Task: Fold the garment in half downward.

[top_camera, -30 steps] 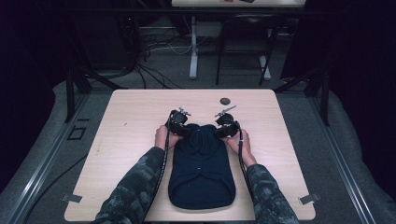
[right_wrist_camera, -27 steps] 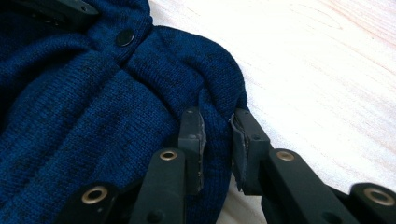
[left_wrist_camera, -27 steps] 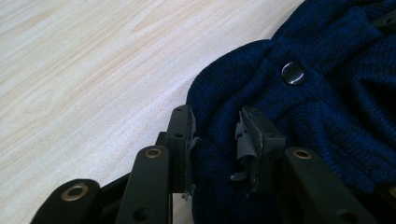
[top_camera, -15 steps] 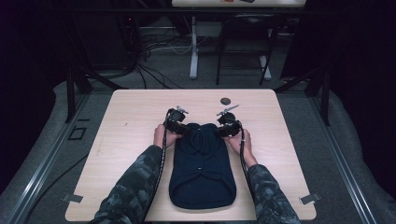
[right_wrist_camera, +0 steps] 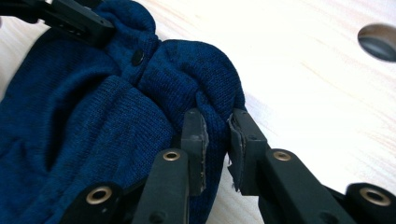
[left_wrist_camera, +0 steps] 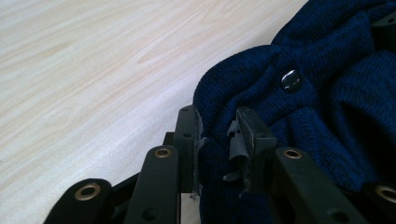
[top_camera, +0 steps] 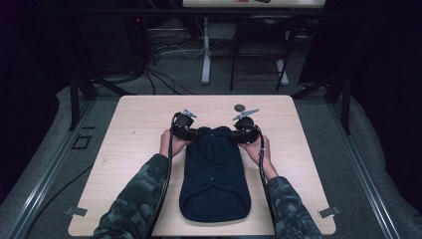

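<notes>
On the pale wooden counter [top_camera: 134, 149] the navy knitted sweater [top_camera: 214, 174] lies flat, and both hand-held grippers, left [left_wrist_camera: 219, 135] and right [right_wrist_camera: 217, 135], clenched on its far corners, have crept slightly forward, probably starting a fold.

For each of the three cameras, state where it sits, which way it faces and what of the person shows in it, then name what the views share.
High view: above the person's side, facing forward and down on the table; both sleeved forearms, left gripper, right gripper.
Left gripper view: rides the left gripper, looking along its jaws, which pinch the navy knit garment.
Right gripper view: rides the right gripper, jaws pinching the same knit; a dark disc lies beyond.
Shared: the garment and the pale wooden tabletop.
</notes>
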`<state>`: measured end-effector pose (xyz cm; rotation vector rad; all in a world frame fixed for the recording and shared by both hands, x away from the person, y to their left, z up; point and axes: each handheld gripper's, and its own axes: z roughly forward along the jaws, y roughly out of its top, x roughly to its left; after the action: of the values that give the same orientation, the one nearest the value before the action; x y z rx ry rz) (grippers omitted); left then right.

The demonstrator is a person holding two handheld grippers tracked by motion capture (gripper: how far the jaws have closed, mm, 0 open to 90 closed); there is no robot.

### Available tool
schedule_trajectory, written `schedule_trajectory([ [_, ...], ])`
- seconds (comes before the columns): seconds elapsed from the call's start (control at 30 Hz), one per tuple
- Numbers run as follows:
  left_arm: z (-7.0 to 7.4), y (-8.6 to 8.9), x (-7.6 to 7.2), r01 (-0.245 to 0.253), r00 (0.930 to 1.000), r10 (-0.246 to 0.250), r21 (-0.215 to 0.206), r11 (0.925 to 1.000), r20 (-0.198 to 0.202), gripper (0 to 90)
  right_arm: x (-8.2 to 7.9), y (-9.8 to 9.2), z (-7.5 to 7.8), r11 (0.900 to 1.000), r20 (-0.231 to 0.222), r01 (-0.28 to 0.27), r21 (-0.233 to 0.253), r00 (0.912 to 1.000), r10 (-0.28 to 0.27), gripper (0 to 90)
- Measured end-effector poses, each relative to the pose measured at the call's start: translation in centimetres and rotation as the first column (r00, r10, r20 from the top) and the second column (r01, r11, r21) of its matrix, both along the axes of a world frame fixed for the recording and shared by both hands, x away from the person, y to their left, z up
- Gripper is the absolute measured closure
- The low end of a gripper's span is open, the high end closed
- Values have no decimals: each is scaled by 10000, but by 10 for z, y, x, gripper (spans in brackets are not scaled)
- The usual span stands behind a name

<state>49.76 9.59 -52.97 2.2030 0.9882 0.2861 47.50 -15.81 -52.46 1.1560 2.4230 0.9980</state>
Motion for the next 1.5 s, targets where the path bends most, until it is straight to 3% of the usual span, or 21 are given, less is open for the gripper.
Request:
schedule_trajectory([
  [0.63,38,6,-27,692,9926,-618,-690,9952,1041,745,-29,-15,36,9975,1083,-434,563,9934,371,772],
  [1.2,55,9,-51,1246,9773,-1102,-704,9897,1809,748,-59,-20,54,9940,1653,-1012,425,9819,929,768],
  [1.5,62,7,-57,1444,9682,-1286,-595,9877,2145,754,-67,-23,56,9937,1839,-1027,444,9786,929,764],
])
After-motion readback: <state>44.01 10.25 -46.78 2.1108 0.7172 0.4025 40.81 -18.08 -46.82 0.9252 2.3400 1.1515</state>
